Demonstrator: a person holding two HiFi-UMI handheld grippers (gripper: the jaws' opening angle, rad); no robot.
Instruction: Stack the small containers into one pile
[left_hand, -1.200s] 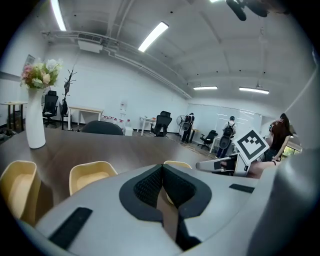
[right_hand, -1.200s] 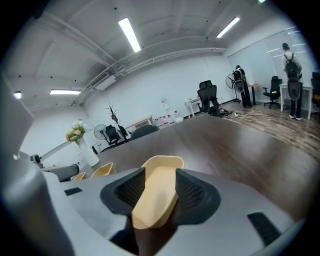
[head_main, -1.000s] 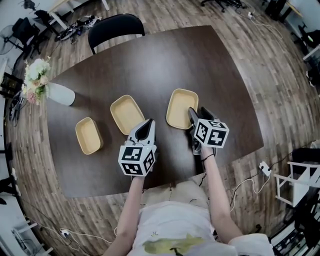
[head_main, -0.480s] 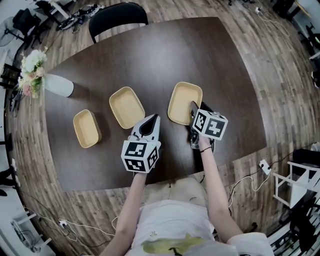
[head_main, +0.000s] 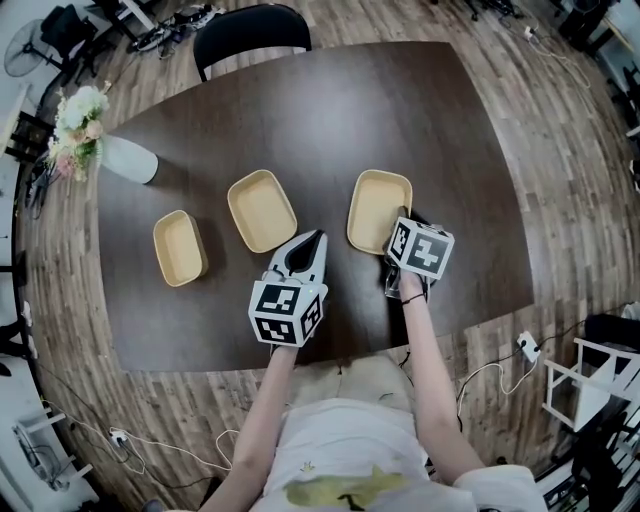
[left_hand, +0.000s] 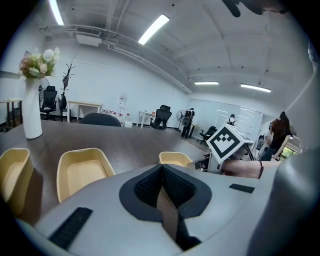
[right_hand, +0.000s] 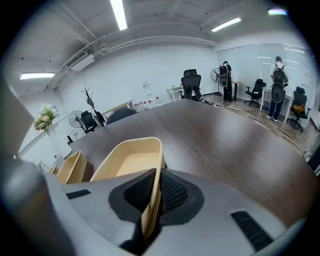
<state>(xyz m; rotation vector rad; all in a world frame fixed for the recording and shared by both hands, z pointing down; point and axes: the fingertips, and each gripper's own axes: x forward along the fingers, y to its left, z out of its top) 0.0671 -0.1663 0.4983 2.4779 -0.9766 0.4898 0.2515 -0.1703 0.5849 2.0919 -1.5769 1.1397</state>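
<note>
**Right gripper clamped on rim of right container**

Right gripper (head_main: 402, 214) gripped the right container (head_main: 378, 208) by its near right wall. In the right gripper view the jaws (right_hand: 156, 176) had just been closing, and the beige wall (right_hand: 150, 210) stood pinched between the two black pads. Left gripper (head_main: 318, 238) hovered over the table (head_main: 330, 110) between the middle container (head_main: 261, 210) and the right container, its jaws pressed together with nothing between them (left_hand: 162, 168).

Three beige containers sat in a row on the dark table, all apart from one another, and all were empty. The left container (head_main: 180, 247) was the smallest in the head view. None was stacked.

The head view hid the right jaws under the marker cube (head_main: 421, 250); only the right gripper view showed the clamped wall. The left gripper view showed all three containers (left_hand: 80, 170) side by side and that cube (left_hand: 229, 144) beside the right one. Only the head view showed the vase (head_main: 130, 160) of flowers at the table's far left corner and the chair (head_main: 250, 35) beyond the far edge.

Compared with one second earlier, all three containers kept their places on the table, and both grippers stayed close to their former positions.
</note>
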